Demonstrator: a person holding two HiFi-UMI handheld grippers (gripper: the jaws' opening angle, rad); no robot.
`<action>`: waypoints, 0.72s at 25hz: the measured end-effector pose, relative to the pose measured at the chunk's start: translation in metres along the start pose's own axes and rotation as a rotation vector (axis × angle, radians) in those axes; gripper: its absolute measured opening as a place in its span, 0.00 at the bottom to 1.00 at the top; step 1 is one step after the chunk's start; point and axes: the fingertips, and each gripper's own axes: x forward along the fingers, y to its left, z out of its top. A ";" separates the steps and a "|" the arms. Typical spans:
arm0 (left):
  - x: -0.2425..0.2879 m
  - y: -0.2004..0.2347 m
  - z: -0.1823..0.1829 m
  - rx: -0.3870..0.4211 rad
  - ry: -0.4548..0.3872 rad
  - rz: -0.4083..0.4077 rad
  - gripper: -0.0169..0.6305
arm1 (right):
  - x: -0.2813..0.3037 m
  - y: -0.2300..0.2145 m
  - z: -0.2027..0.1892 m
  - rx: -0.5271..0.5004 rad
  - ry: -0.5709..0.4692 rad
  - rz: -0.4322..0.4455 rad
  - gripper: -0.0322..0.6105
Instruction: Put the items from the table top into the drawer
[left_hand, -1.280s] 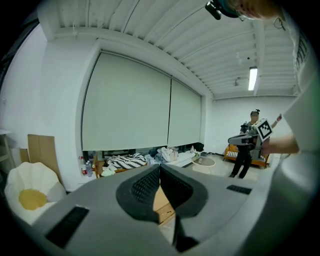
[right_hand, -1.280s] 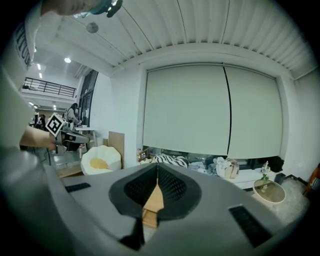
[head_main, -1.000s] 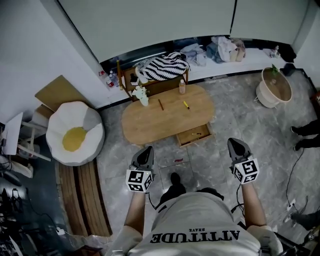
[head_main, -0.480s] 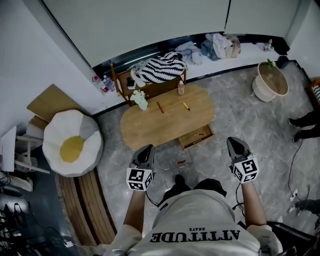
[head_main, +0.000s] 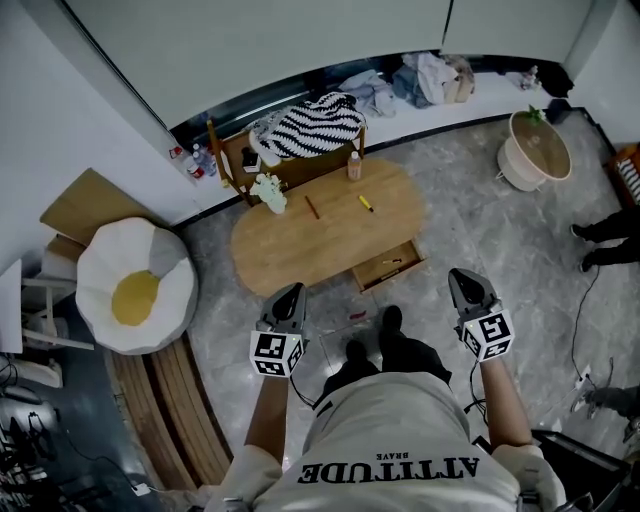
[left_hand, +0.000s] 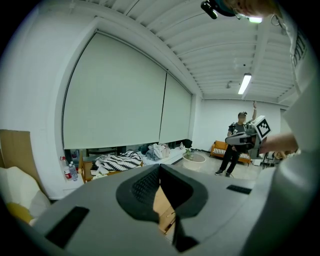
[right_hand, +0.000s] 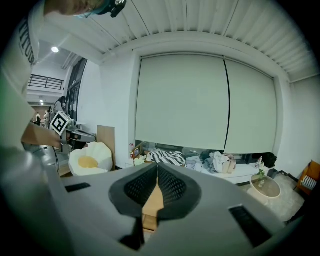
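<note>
Grippers: the left gripper and the right gripper are held out in front of the person above the grey marbled floor, short of the oval wooden table and touching nothing. Each gripper's own view shows its jaws pressed together with nothing between them.

Task items: a thin brown stick and a short yellow marker lie apart on the table top, toward its far edge. A small upright bottle stands at that far edge. A white bunch of flowers sits at the far left end.

Drawer: the shallow wooden drawer is pulled open from the table's near side, right of centre. A thin item lies inside, too small to identify. A small red object lies on the floor just in front of the drawer.

Surroundings: a black-and-white striped cloth lies behind the table. A fried-egg-shaped cushion sits to its left. A round woven basket stands well apart at the right.
</note>
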 end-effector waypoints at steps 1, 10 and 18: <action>0.003 -0.001 0.000 -0.002 0.000 0.000 0.06 | 0.003 -0.002 -0.001 0.000 0.001 0.004 0.08; 0.041 0.000 -0.003 -0.033 0.024 0.049 0.06 | 0.052 -0.031 -0.003 -0.007 0.019 0.087 0.08; 0.099 0.000 -0.004 -0.063 0.044 0.094 0.06 | 0.111 -0.069 -0.015 -0.006 0.073 0.186 0.08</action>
